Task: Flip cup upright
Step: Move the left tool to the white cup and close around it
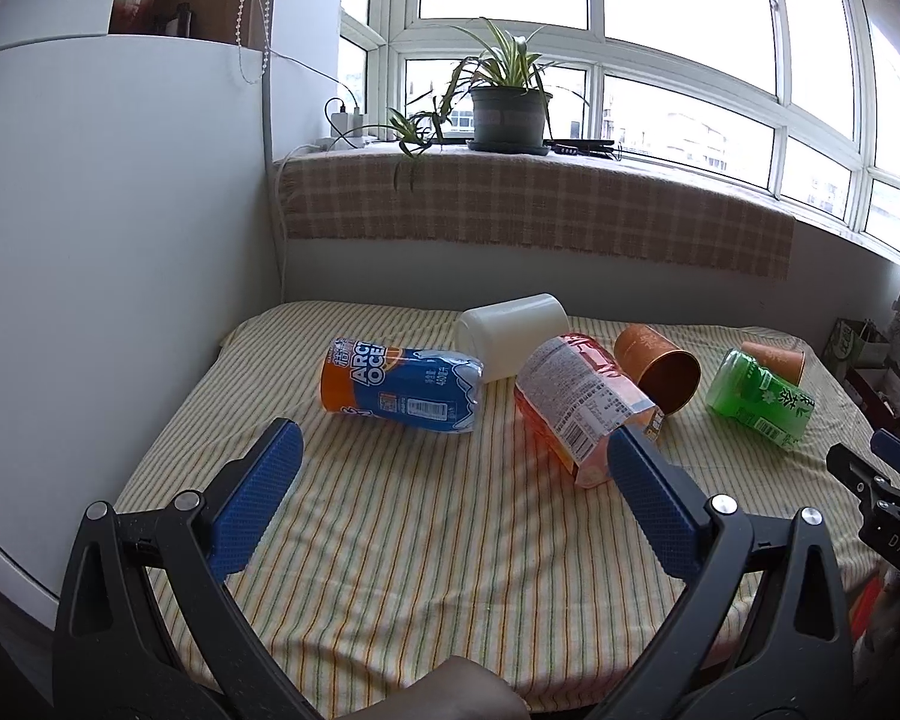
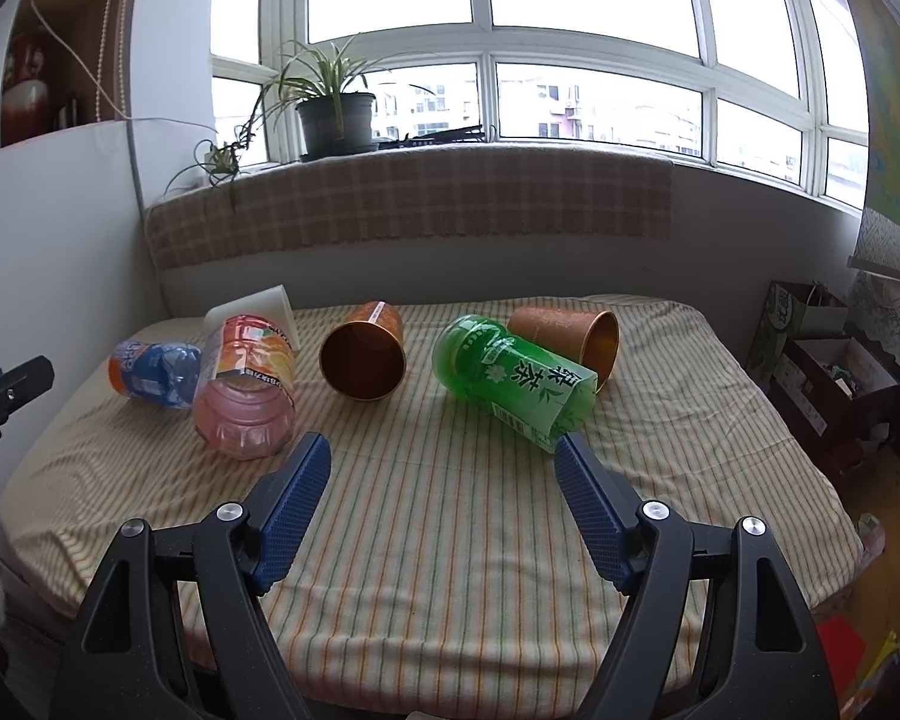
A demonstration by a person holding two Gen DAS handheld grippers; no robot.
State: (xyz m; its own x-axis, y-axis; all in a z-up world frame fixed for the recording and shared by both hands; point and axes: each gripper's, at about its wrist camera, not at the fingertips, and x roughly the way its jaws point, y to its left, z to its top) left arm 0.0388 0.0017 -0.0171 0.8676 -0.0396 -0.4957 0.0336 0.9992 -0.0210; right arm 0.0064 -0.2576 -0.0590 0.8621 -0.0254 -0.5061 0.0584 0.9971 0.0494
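Several cups lie on their sides on a striped cloth (image 1: 420,540) (image 2: 450,528): a blue-label cup (image 1: 402,387) (image 2: 153,375), a white cup (image 1: 513,333) (image 2: 252,306), a pink cup (image 1: 582,402) (image 2: 246,387), an orange cup (image 1: 660,369) (image 2: 366,354), a green cup (image 1: 756,396) (image 2: 510,381), and a second orange cup (image 1: 774,357) (image 2: 570,333). My left gripper (image 1: 450,450) is open and empty, short of the blue and pink cups. My right gripper (image 2: 441,456) is open and empty, short of the green cup.
A white cabinet wall (image 1: 120,240) borders the cloth on the left. A checked cloth covers the window sill (image 1: 540,210), which carries a potted plant (image 1: 510,114). Boxes and bags (image 2: 822,360) stand at the right of the table.
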